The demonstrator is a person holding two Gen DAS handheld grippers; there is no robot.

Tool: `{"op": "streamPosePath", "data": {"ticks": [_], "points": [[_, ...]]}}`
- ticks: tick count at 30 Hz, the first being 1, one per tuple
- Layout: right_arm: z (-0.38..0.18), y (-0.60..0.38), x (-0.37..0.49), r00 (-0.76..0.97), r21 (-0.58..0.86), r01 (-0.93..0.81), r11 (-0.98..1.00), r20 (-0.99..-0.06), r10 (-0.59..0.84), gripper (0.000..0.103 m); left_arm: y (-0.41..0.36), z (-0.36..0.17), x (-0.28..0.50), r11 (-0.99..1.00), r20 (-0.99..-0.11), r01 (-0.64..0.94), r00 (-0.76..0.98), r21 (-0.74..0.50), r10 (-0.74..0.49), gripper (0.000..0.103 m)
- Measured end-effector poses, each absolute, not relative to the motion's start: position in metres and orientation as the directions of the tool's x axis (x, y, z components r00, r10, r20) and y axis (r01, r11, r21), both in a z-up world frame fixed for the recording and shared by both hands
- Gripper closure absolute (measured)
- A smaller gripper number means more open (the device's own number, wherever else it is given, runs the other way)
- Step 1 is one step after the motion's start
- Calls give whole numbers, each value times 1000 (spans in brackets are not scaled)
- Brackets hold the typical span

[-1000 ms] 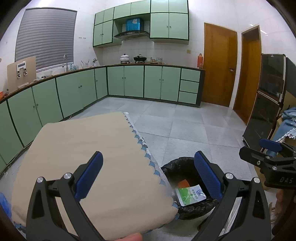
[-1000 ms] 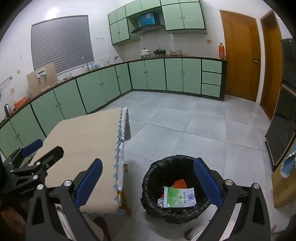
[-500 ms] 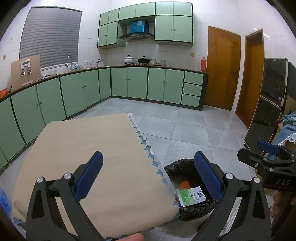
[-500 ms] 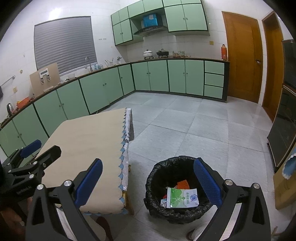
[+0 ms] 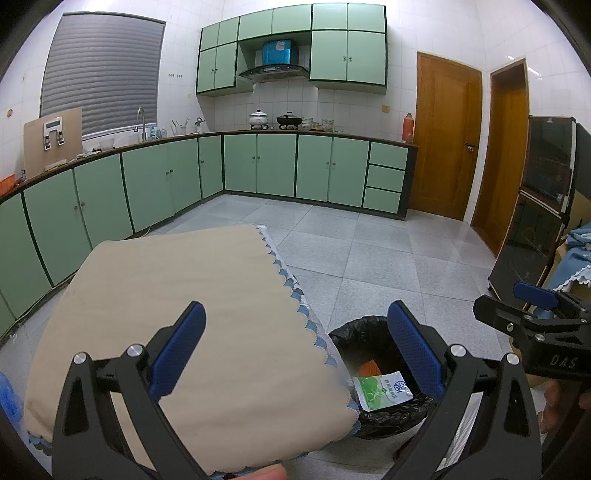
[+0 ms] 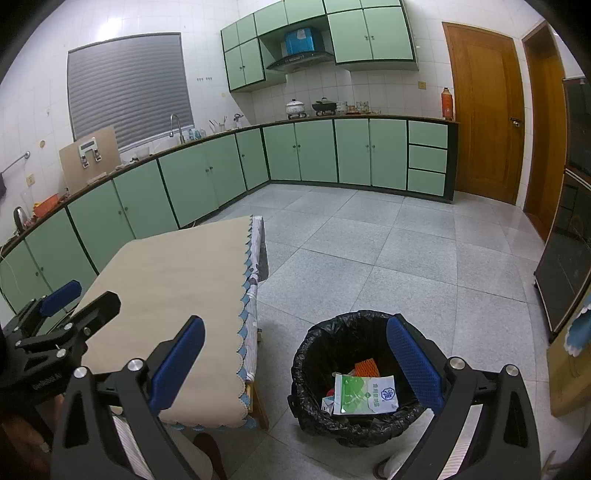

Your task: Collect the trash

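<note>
Left hand-held gripper (image 5: 295,347) wide open, holding nothing. Right hand-held gripper (image 6: 295,363) wide open too, empty. Both held side by side.

Kitchen: white tiled walls (image 6: 207,22); grey tile floor (image 6: 406,258); green cabinets (image 5: 277,166) along two walls; shuttered window (image 6: 129,85); two wooden doors (image 5: 447,140); cloth-covered table (image 5: 166,295).

The letters "DAS" are read on the right gripper (image 5: 532,308). Print on the green-white packet (image 6: 365,394) is too small to be read.
</note>
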State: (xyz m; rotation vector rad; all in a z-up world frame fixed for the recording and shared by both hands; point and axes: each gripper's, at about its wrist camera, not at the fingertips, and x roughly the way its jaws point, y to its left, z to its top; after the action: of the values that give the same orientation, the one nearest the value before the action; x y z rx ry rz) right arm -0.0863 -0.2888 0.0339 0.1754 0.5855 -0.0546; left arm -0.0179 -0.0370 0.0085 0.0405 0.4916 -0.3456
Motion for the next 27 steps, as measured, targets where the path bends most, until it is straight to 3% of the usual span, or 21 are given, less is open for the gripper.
{"op": "streamPosePath", "data": {"ticks": [27], "points": [[34,-288,-86,832,151,101,983,-555,0,6,-38,6,-17,943,-473,329,825,-42,-309,7]]}}
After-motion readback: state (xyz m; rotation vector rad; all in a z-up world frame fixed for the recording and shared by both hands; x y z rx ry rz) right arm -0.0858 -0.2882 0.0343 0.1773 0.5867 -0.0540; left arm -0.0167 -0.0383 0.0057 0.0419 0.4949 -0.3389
